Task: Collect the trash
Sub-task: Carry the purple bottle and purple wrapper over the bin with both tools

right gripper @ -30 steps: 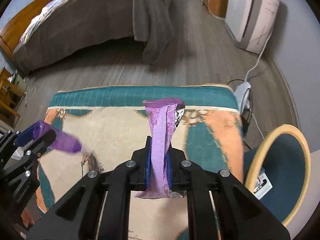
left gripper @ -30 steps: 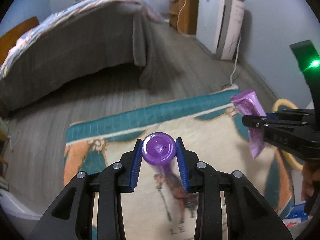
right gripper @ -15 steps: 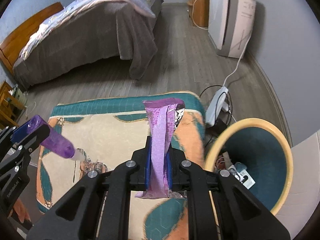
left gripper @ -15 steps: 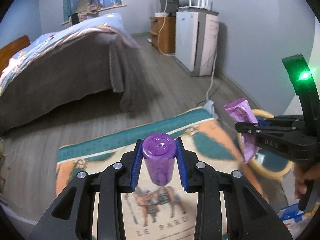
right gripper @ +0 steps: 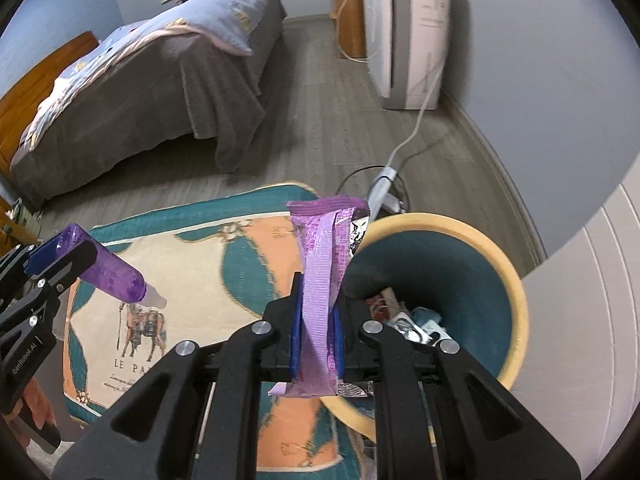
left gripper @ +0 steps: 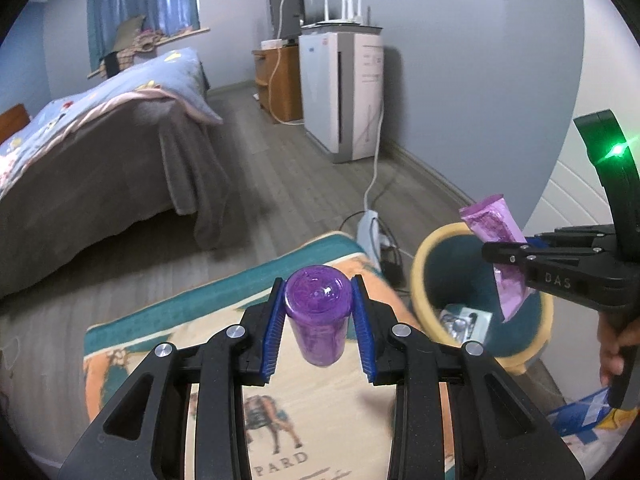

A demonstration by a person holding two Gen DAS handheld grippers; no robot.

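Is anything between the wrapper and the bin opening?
Nothing visible. The wrapper, clamped in the right gripper, hangs at the bin rim with the mouth open beside it. Only trash lies at the bottom. The left gripper, holding the bottle, stays off to the side.

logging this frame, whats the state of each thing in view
left gripper: fingers shut on the purple bottle
purple bottle: held, off the rug
right gripper: fingers shut on the purple wrapper
purple wrapper: held upright, beside the bin rim
bin: open, trash already inside
rug: flat on the floor
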